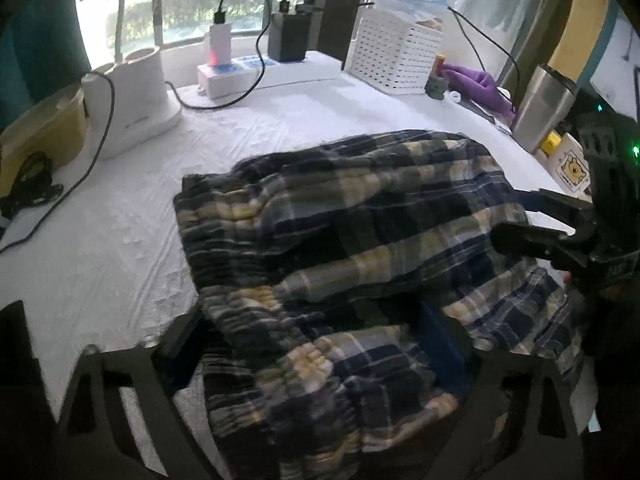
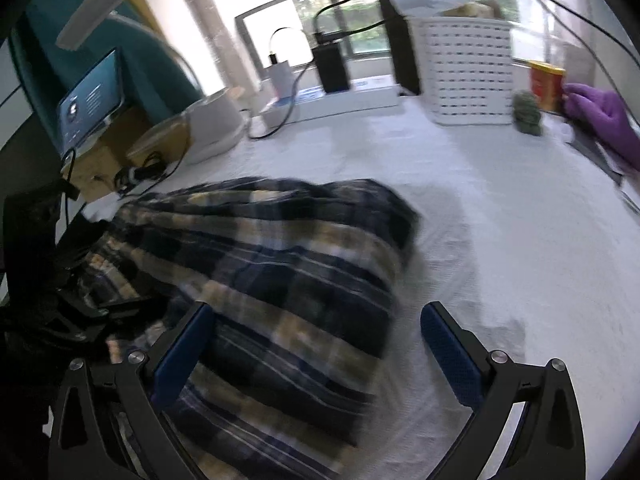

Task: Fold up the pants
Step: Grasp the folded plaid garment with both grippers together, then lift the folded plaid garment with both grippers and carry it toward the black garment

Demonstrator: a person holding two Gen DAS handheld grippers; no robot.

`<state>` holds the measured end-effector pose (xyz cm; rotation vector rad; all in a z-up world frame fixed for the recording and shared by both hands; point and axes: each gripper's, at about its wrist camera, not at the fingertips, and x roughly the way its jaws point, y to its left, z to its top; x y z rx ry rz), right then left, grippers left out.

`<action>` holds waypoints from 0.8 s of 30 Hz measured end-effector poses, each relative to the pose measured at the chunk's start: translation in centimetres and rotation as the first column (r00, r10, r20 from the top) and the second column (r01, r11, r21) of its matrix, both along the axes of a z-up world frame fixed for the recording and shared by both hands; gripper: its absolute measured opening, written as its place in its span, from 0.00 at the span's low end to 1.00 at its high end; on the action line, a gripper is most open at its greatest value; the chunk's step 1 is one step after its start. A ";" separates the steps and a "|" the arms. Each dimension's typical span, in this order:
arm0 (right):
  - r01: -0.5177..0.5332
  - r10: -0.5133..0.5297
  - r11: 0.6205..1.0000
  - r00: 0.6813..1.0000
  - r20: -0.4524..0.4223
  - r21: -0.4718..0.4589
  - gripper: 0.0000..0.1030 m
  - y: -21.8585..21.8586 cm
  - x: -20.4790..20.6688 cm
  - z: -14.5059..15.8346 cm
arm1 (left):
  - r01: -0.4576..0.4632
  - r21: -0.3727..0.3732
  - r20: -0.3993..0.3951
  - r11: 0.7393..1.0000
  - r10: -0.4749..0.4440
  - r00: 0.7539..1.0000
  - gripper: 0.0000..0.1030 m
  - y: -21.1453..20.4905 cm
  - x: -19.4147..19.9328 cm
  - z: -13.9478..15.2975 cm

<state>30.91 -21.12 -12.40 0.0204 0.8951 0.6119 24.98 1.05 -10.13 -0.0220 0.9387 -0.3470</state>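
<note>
The soft, light navy-and-cream plaid cotton pants point(image 1: 344, 264) lie bunched on the white-clothed desk point(image 1: 120, 240), in front of the white perforated plastic basket point(image 1: 396, 54); both left tongs point(image 1: 320, 364) and right tongs point(image 2: 316, 356) stand wide open, gripping nothing, so take the limp cloth at the gathered waistband.

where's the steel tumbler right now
In the left wrist view the steel tumbler stands at the right edge of the white-covered table, beyond the plaid pants and right of the white perforated basket, near the purple glove.
</note>
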 end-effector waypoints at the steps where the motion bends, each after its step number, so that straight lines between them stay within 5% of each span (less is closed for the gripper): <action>1: -0.022 0.022 1.000 1.000 -0.006 0.009 0.99 0.5 0.1 0.0 | -0.004 -0.002 0.008 1.000 0.004 1.000 0.78 0.0 -0.1 0.1; 7: -0.075 0.075 0.997 0.997 -0.002 -0.001 0.91 2.7 0.1 -0.2 | 0.015 0.009 0.045 1.000 -0.016 0.999 0.45 -0.8 -0.6 0.5; 9: -0.068 0.068 0.998 0.998 0.014 -0.010 0.50 2.9 0.0 -0.2 | 0.023 0.018 0.056 1.000 -0.024 0.998 0.36 -1.2 -0.9 0.6; 12: -0.081 0.081 0.997 0.997 0.017 -0.005 0.31 3.0 -0.3 -0.2 | 0.024 0.018 0.070 1.000 -0.025 0.997 0.29 -1.5 -1.1 0.7; 24: -0.079 0.081 0.997 0.984 0.159 -0.022 0.25 3.4 -4.2 4.2 | -0.016 0.010 0.196 1.000 0.014 0.980 0.26 -1.1 -4.7 4.2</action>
